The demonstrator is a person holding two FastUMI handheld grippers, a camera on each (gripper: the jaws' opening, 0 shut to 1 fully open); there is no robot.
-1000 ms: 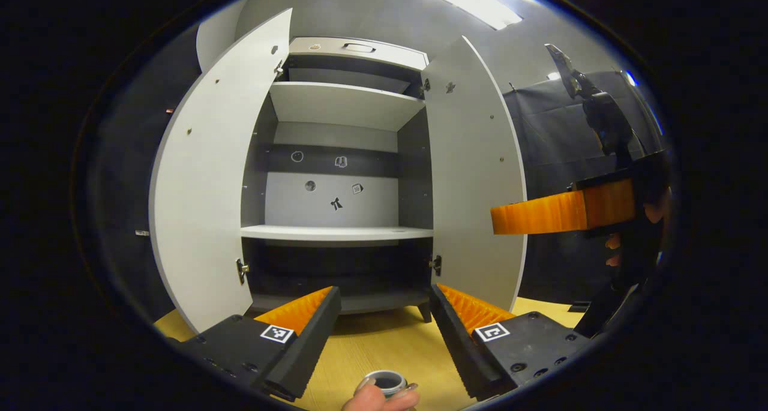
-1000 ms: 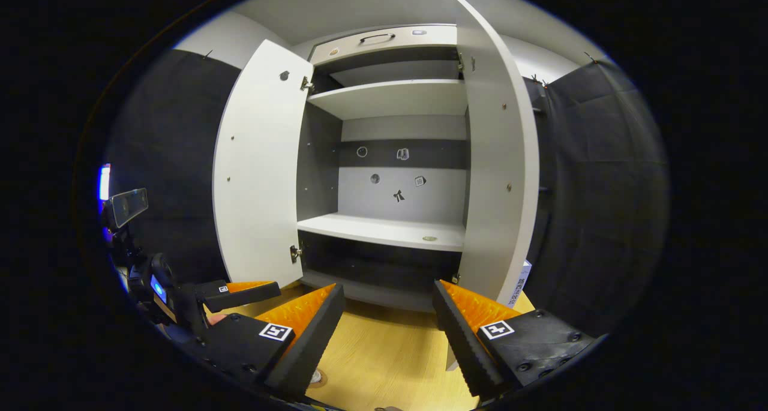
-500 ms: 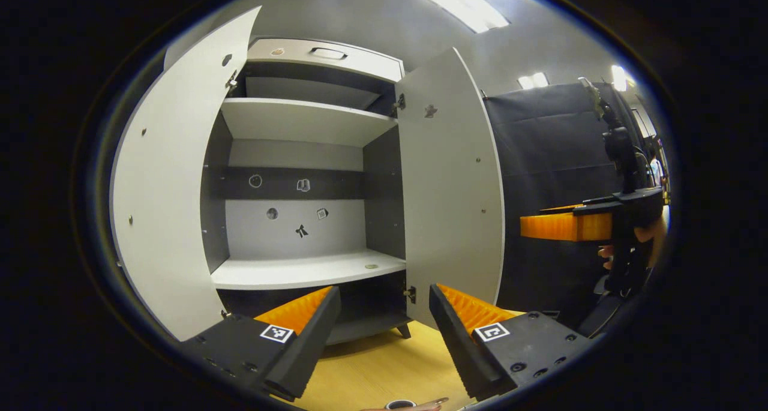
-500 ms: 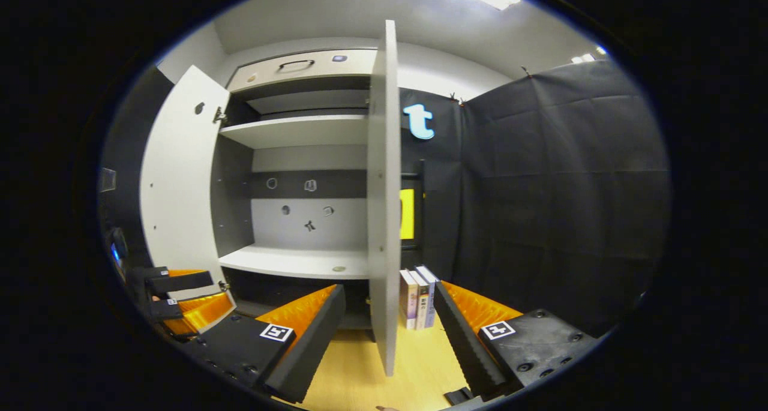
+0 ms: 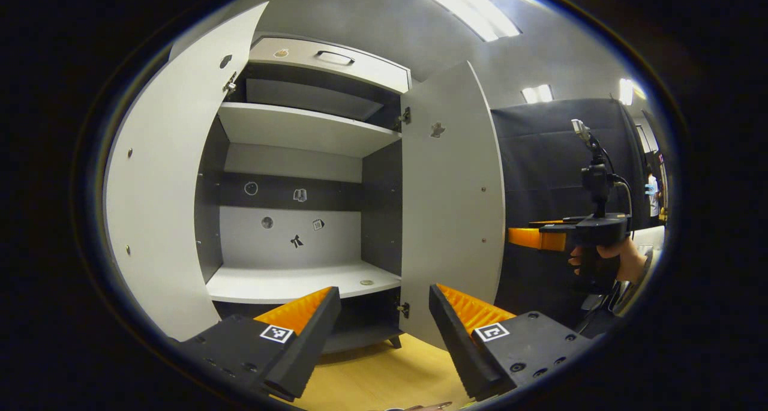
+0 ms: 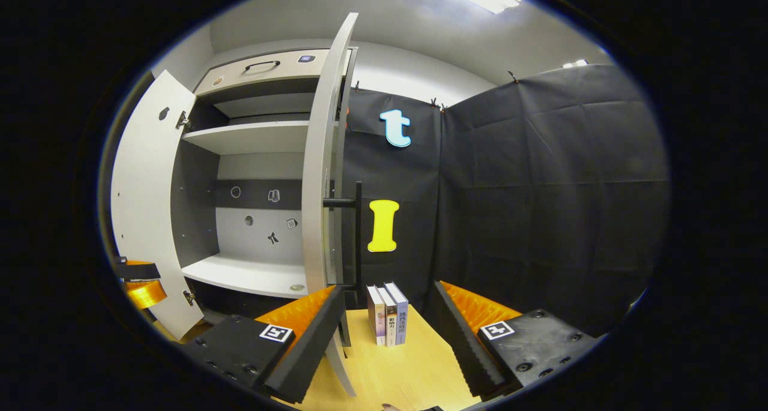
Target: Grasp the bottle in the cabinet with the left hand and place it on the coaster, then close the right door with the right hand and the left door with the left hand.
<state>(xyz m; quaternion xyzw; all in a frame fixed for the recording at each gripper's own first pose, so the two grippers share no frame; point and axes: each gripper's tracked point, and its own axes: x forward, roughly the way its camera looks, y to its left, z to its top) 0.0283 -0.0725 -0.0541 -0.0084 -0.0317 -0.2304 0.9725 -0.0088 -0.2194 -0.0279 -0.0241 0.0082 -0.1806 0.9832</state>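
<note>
The grey cabinet (image 5: pixel 327 60) stands with both doors swung out. Its left door (image 5: pixel 156 189) and right door (image 5: pixel 453 219) frame bare shelves. My left gripper (image 5: pixel 384 290) is open and holds nothing, low in front of the middle shelf (image 5: pixel 288 282). Right of the right door, a hand carries my right gripper (image 5: pixel 519 236). In the right gripper view, my right gripper (image 6: pixel 388 288) is open and holds nothing. It sits just right of the right door's edge (image 6: pixel 321 189), near the door's black bar handle (image 6: pixel 358 243). The left gripper (image 6: pixel 141 282) shows by the left door (image 6: pixel 144 207).
Three books (image 6: pixel 388 315) stand upright on the wooden table (image 6: pixel 402 369) behind the right door. A small round disc (image 5: pixel 366 282) lies on the middle shelf. Black cloth walls (image 6: pixel 540 189) close the booth at the right and back.
My right gripper swung right, from facing the cabinet's inside to the outer side of the right door, bringing its handle and the books into view. The bottle and hand dropped out below my left gripper.
</note>
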